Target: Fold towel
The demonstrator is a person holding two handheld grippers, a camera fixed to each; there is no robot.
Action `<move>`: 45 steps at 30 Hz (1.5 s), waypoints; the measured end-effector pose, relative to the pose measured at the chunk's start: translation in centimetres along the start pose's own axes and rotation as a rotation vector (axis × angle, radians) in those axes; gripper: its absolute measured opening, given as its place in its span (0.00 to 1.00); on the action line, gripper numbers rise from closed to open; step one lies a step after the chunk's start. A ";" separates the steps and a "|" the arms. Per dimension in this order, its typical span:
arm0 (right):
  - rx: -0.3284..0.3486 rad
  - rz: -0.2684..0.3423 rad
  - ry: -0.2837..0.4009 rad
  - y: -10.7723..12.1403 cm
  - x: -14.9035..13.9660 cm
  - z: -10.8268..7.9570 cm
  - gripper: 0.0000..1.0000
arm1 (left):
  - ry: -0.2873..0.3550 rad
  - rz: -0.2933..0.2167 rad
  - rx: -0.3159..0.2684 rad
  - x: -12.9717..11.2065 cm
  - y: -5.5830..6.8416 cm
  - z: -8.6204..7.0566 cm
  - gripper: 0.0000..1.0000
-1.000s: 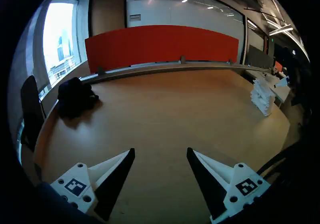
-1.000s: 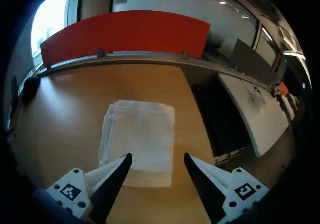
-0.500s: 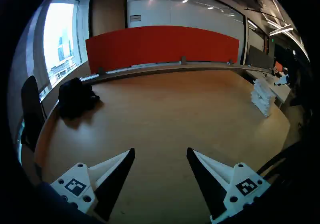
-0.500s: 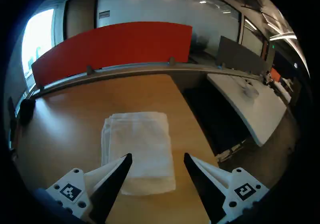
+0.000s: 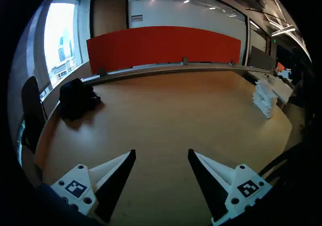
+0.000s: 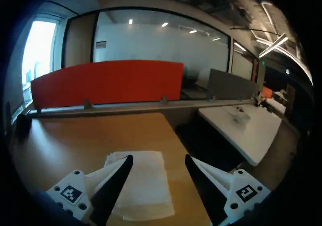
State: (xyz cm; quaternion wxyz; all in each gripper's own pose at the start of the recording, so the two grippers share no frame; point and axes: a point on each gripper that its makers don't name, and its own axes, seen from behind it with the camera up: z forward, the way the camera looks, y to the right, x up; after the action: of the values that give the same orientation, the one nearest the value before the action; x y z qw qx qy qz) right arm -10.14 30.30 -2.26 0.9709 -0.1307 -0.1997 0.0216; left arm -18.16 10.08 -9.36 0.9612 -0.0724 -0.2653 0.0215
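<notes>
**Left gripper view.** The left claw [image 5: 161,151] is released, its two fingers spread wide with nothing between them. It is held over a bare stretch of the wooden surface [image 5: 161,105]. The towel stack [image 5: 265,101], white and folded, sits at the far right edge of that surface, well apart from this claw. A black bag [image 5: 76,99] lies at the far left, near a dark chair [image 5: 30,109]. A red partition [image 5: 161,46] runs along the back edge.

**Right gripper view.** The right claw [image 6: 158,156] is likewise released, fingers apart and grasping nothing. The towel stack [image 6: 143,185] lies flat directly ahead of and below it, near the right edge of the surface [image 6: 80,141]. Contact between fingers and towel cannot be determined. A white desk [image 6: 241,125] stands beyond a dark gap to the right.
</notes>
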 end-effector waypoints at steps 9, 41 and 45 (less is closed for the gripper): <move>0.008 0.018 0.157 -1.4 3.3 -0.4 1.00 | 0.003 -0.005 0.001 0.1 0.0 0.1 0.96; 0.153 -0.009 0.266 -12.3 7.7 -2.3 1.00 | 0.090 -0.056 0.032 3.4 -2.0 1.2 0.96; 0.184 -0.011 0.269 -14.7 7.8 -2.7 1.00 | 0.134 -0.057 0.047 5.5 -3.1 1.5 0.96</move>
State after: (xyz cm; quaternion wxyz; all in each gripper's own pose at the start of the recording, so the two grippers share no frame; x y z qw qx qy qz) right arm -2.03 16.17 2.21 0.9968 -0.0420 -0.0658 0.0168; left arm -14.23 7.60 -4.80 0.9784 -0.0435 -0.2019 -0.0046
